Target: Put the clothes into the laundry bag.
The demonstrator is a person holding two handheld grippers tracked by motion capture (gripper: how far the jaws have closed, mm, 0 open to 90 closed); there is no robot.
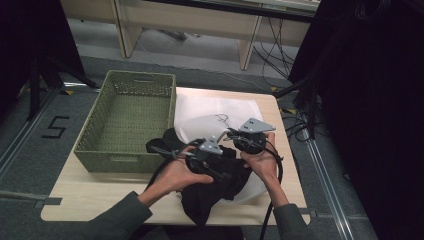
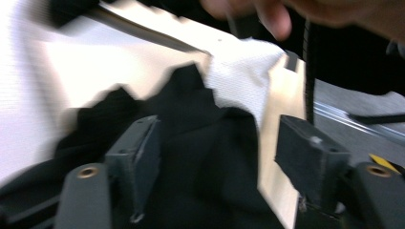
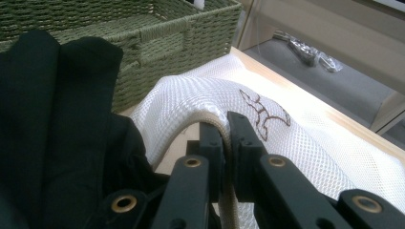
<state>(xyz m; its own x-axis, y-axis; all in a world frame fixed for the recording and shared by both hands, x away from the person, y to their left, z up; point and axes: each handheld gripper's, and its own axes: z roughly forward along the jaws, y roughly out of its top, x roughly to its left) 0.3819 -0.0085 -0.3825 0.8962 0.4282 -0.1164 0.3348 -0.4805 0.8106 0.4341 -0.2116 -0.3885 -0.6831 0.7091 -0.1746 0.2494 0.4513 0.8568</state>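
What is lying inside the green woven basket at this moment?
Nothing can be seen inside the green basket; its woven bottom lies bare. The black garment covers only its near right corner from outside.

Basket left on table, mesh bag just right of it, dark garment in front, overlapping the bag.

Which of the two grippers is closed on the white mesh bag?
The right gripper: its jaws pinch the white mesh bag at its edge. The left gripper stands open above the black garment.
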